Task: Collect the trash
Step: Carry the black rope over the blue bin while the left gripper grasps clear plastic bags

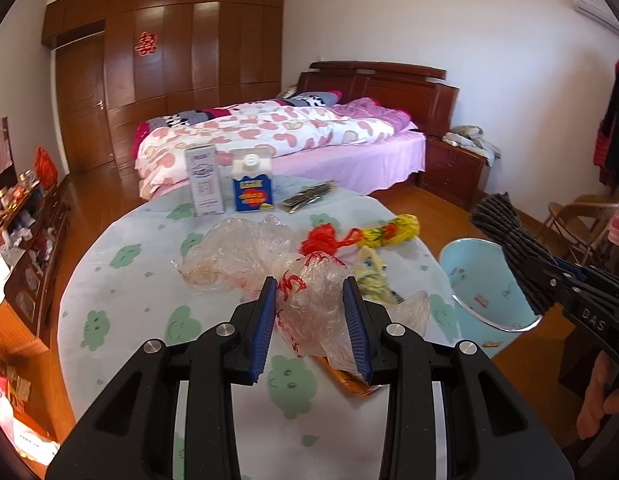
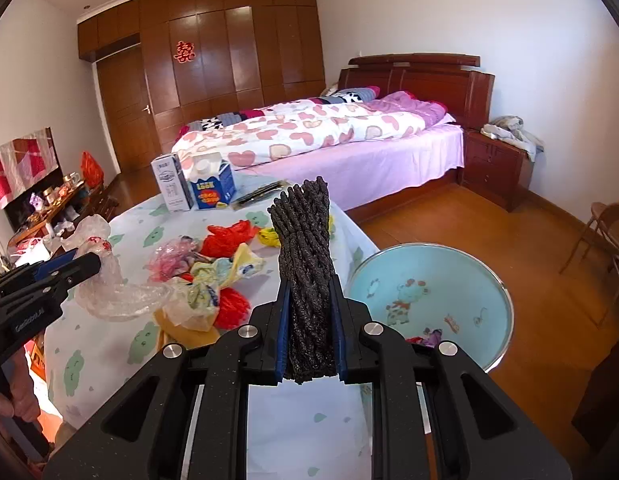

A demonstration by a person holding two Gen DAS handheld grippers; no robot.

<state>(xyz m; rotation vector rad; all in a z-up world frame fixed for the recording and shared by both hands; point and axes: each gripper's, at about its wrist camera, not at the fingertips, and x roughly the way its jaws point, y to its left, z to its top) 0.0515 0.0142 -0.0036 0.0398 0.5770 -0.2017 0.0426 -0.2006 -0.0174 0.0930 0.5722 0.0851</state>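
My left gripper (image 1: 311, 292) is shut on a clear plastic bag with red print (image 1: 309, 304) and holds it over the table (image 1: 121, 296). It also shows in the right wrist view (image 2: 85, 264) with the bag (image 2: 109, 280) hanging from it. My right gripper (image 2: 309, 292) is shut on a dark twisted bundle (image 2: 305, 240), held upright beside the table edge. From the left wrist view the bundle (image 1: 505, 244) hangs over the light blue bin (image 1: 481, 280). The bin (image 2: 429, 296) stands on the floor at the right of the table.
On the table lie another clear bag (image 1: 233, 252), a red bag (image 1: 321, 240), a yellow wrapper (image 1: 393, 228), a grey carton (image 1: 205, 180), a blue carton (image 1: 253, 188) and a dark packet (image 1: 309, 196). A bed (image 2: 329, 132) stands behind. A folding chair (image 2: 605, 232) is at the right.
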